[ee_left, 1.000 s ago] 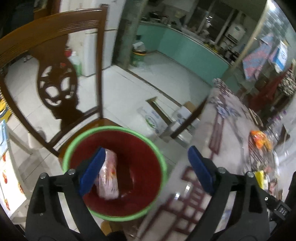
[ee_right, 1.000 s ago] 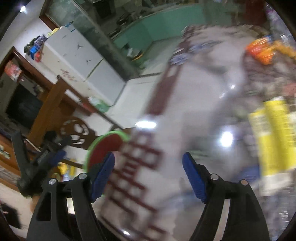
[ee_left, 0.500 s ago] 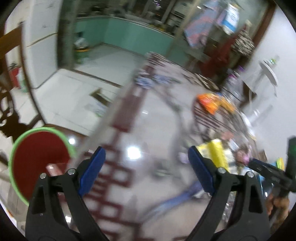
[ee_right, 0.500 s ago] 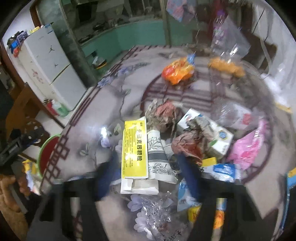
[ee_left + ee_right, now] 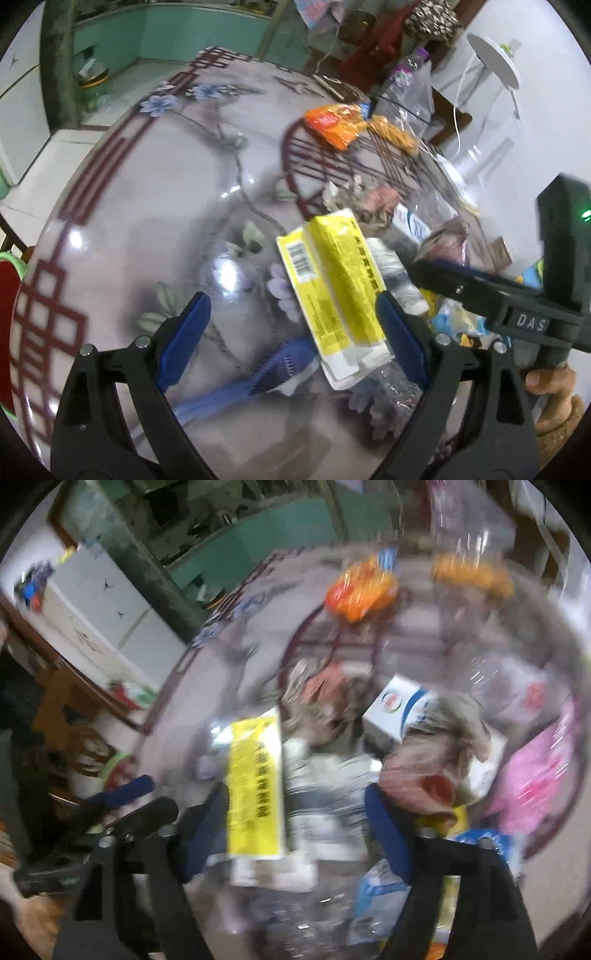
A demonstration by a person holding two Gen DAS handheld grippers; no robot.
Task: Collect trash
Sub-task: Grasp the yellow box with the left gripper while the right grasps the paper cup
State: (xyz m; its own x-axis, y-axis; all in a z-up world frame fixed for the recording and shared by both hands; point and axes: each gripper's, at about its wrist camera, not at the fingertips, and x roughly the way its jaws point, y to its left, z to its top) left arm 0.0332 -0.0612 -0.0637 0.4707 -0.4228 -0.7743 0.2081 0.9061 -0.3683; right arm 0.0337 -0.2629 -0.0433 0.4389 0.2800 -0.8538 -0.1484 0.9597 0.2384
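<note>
Lots of trash in a heap on the round desk (image 5: 155, 192), toward the right of the left picture: a yellow packet (image 5: 332, 280), an orange snack bag (image 5: 332, 123), crumpled paper (image 5: 373, 199), a white and blue box (image 5: 395, 709), a pink bag (image 5: 543, 768).

Left gripper (image 5: 291, 328) spread wide, nothing pinched, low over the desk just beside the yellow packet, probably lined up to grab it.

Right gripper (image 5: 295, 830) just been opening, spread now, nothing pressed between, over the middle of the heap.

Red bin (image 5: 7, 325) with a green rim at the far left edge, off the desk, likely waiting for the trash.

Blue brush (image 5: 258, 376) flat on the desk at the bottom.
</note>
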